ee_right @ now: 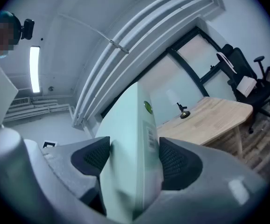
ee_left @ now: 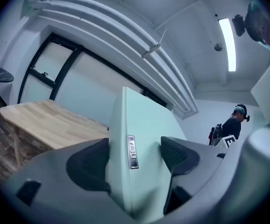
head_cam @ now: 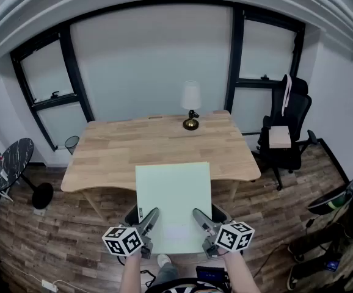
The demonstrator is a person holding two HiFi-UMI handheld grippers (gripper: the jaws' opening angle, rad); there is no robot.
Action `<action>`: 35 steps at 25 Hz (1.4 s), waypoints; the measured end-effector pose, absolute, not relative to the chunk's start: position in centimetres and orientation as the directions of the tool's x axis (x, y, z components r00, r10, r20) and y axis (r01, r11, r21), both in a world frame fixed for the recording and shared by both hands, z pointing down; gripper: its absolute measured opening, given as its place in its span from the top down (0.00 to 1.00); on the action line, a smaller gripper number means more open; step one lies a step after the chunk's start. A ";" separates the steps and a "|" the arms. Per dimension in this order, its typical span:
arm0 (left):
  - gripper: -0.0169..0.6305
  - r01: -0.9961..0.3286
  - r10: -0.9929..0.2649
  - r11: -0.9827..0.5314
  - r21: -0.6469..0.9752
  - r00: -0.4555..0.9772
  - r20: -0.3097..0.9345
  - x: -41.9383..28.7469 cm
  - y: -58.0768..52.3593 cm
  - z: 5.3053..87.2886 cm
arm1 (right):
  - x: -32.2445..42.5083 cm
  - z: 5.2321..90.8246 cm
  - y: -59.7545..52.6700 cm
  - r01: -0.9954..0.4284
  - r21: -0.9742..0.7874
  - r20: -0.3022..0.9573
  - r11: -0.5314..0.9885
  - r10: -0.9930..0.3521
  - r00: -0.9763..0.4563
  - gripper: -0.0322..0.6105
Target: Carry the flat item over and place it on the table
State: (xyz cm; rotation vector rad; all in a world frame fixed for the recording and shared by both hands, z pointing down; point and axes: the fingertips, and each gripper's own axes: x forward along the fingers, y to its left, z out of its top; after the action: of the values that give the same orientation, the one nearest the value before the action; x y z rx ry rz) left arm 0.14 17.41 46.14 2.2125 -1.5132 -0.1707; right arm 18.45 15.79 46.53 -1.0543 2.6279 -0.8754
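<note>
box: pale green flat box [head_cam: 173,191] up in the air just off the table's [head_cam: 134,142] near side, not on it yet | left gripper [head_cam: 147,220]: clamped on box | right gripper [head_cam: 203,221]: clamped on it too | lamp [head_cam: 191,105]: table's far edge

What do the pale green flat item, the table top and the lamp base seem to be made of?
The flat item: probably coated cardboard or plastic, matte, with a sticker on its edge. The table top: light wood or laminate, plank lines show. The lamp base: likely metal, brass-coloured and glossy.
</note>
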 end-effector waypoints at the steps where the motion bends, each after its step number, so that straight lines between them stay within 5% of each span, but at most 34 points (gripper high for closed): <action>1: 0.45 -0.854 -0.909 -0.294 0.430 0.388 0.151 0.1 17.7 46.1 | 18.3 46.5 16.1 -0.572 -0.584 0.051 0.576 -0.677 -0.734 0.46; 21: 0.45 -0.853 -0.911 -0.258 0.454 0.371 0.180 -0.8 18.4 47.6 | 17.6 47.8 16.2 -0.546 -0.621 0.074 0.562 -0.651 -0.755 0.46; 35: 0.45 -0.835 -0.895 -0.259 0.486 0.397 0.203 -4.1 7.4 50.8 | 14.3 50.6 5.7 -0.577 -0.631 0.124 0.519 -0.667 -0.735 0.46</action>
State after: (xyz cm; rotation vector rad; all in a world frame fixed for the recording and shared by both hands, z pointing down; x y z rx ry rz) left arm -4.15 7.42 50.81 2.1354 -1.4741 -0.1521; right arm 14.34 5.68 50.58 -1.0783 2.6188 -1.0122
